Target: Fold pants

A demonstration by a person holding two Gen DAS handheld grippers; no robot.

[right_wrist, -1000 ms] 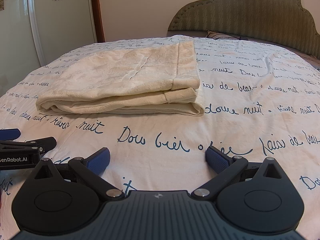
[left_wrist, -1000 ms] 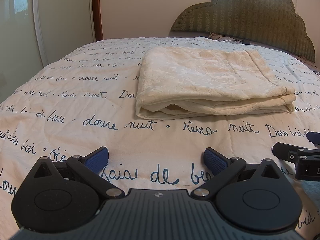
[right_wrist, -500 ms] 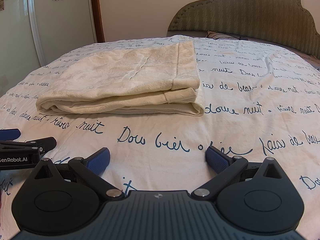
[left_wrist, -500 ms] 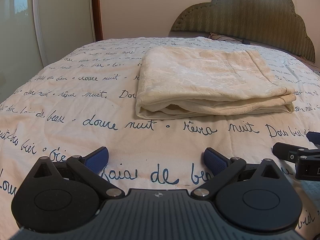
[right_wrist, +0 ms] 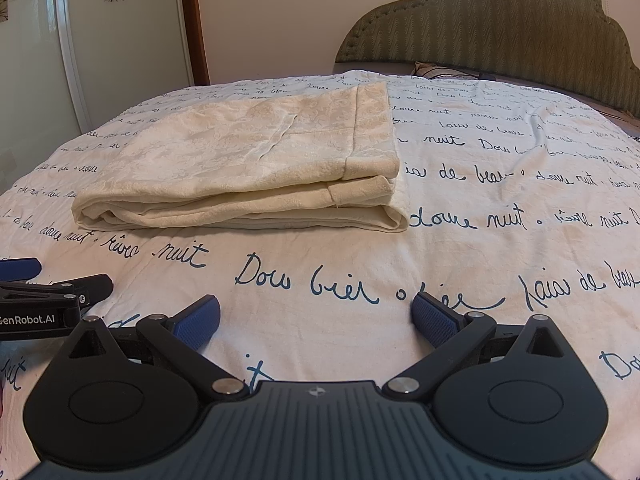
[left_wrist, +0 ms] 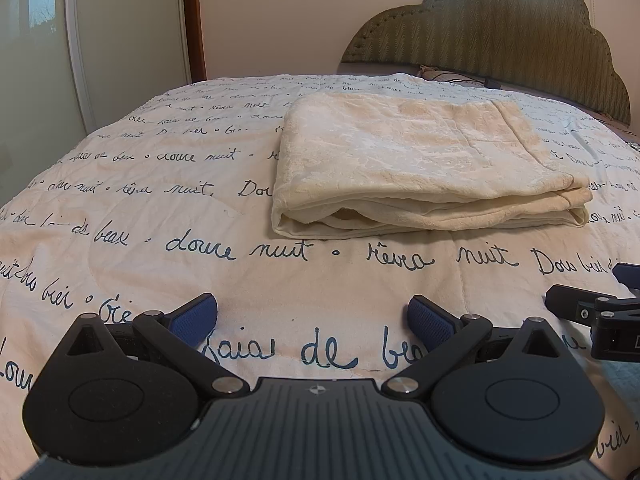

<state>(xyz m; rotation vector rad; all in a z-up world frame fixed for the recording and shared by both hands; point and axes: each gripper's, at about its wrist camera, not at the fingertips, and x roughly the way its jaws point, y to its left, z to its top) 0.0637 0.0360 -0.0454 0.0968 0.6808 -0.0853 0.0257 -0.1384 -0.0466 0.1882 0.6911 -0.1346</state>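
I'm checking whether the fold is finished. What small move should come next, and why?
Probably none beyond drawing both tools back: the pants already lie in a neat stacked rectangle on the bed, and the left tool and right tool sit open, short of the cloth, holding nothing.

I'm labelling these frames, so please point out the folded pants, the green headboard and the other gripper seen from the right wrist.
folded pants (right_wrist: 248, 160), right wrist view, top layer.
green headboard (right_wrist: 500, 28), right wrist view, padded front.
left gripper (right_wrist: 60, 276), right wrist view, between its fingertips at the left edge.
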